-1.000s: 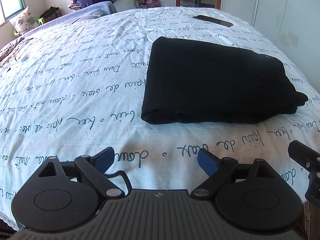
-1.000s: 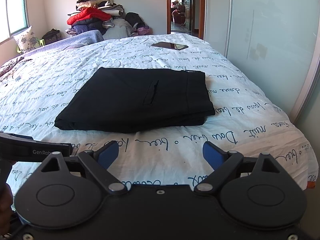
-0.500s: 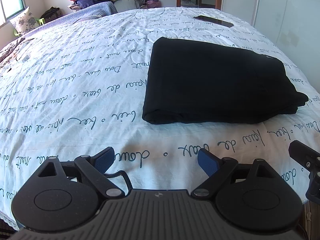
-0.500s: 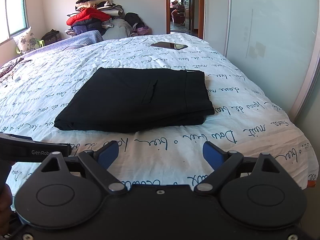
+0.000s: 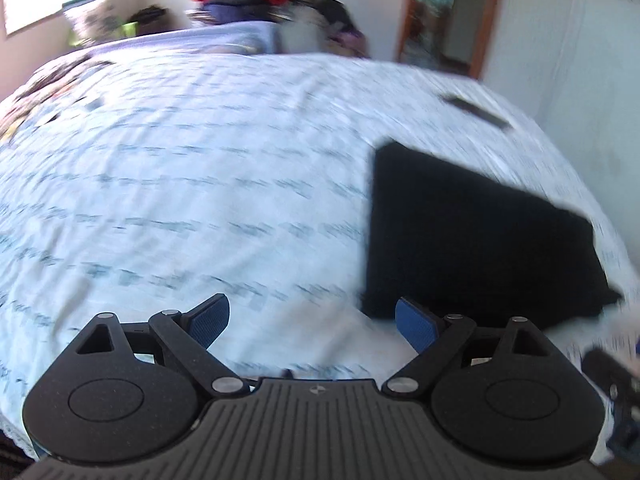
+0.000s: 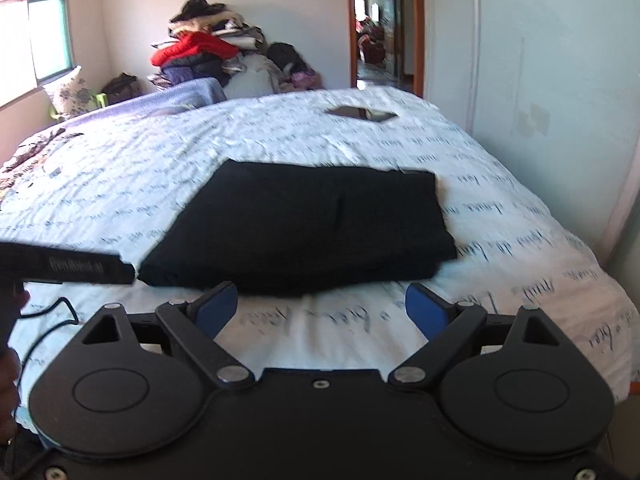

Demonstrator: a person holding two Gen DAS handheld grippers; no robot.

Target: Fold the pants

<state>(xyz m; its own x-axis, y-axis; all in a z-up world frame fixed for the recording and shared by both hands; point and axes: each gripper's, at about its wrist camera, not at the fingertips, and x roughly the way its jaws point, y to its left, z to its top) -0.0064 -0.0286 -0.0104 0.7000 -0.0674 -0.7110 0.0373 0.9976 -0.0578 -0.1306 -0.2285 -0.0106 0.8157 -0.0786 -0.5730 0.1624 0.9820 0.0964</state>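
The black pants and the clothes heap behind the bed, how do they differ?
The black pants are folded into one flat, neat rectangle; the clothes heap is a loose, untidy mound of many garments. The pants are a single dark colour, while the heap mixes red, dark and pale pieces. The pants lie on the printed bedspread near the open claws; the heap sits at the far wall beyond the bed. Both are clothing, and neither is held.

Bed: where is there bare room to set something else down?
The widest free patch is the sheet left of the pants, up to the blue blanket. A bare strip lies between pants and phone. The clothes pile crowds the far end.
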